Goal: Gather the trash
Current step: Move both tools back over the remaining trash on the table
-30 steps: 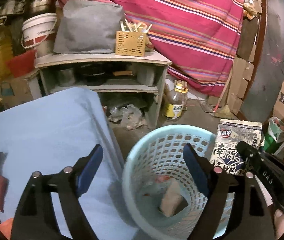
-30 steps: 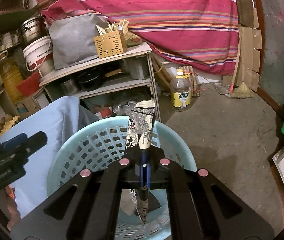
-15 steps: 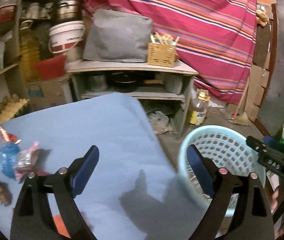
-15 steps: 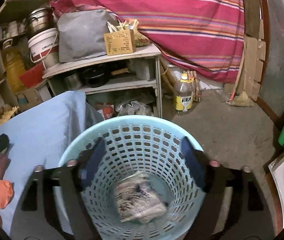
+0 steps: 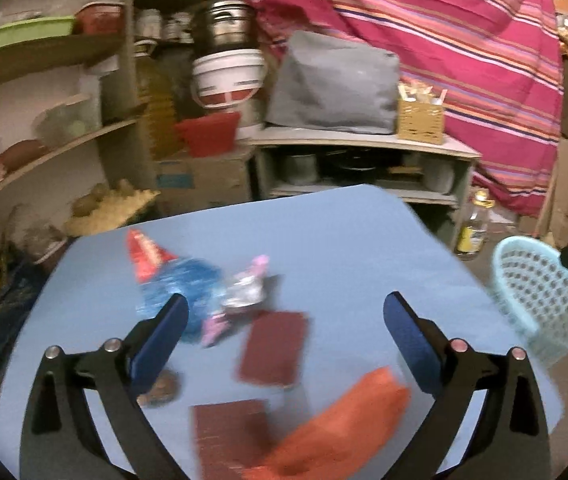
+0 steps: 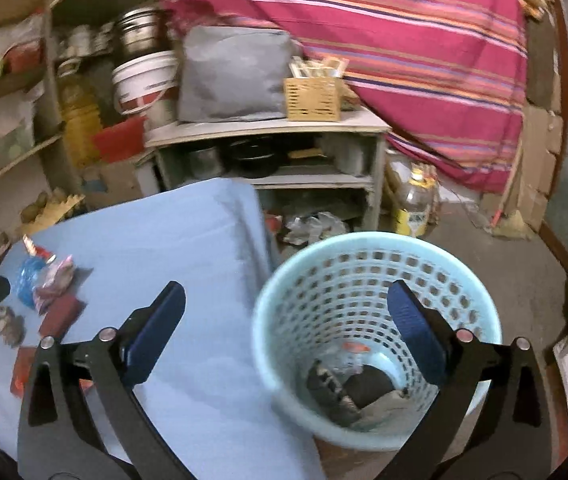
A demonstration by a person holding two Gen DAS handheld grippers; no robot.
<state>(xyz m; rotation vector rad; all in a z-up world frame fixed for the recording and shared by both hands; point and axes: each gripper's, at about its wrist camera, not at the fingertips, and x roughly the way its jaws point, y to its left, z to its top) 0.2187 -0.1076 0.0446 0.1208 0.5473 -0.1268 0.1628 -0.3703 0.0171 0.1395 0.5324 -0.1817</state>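
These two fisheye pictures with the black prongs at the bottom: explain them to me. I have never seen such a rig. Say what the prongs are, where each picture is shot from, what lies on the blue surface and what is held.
No robot here: a person holds a two-finger gripper in each hand, and a camera on each looks forward along its fingers. The black prongs with blue pads are those fingers.

The left wrist view looks over the left gripper at a table under a blue cloth. On it lie trash pieces, blurred: a blue crinkly wrapper with a red end, a silver and pink wrapper, two dark red flat packets and an orange bag.

The right wrist view looks over the right gripper, down at a light blue perforated waste basket standing on the floor beside the table, with some trash at its bottom.

Both grippers are open and hold nothing.
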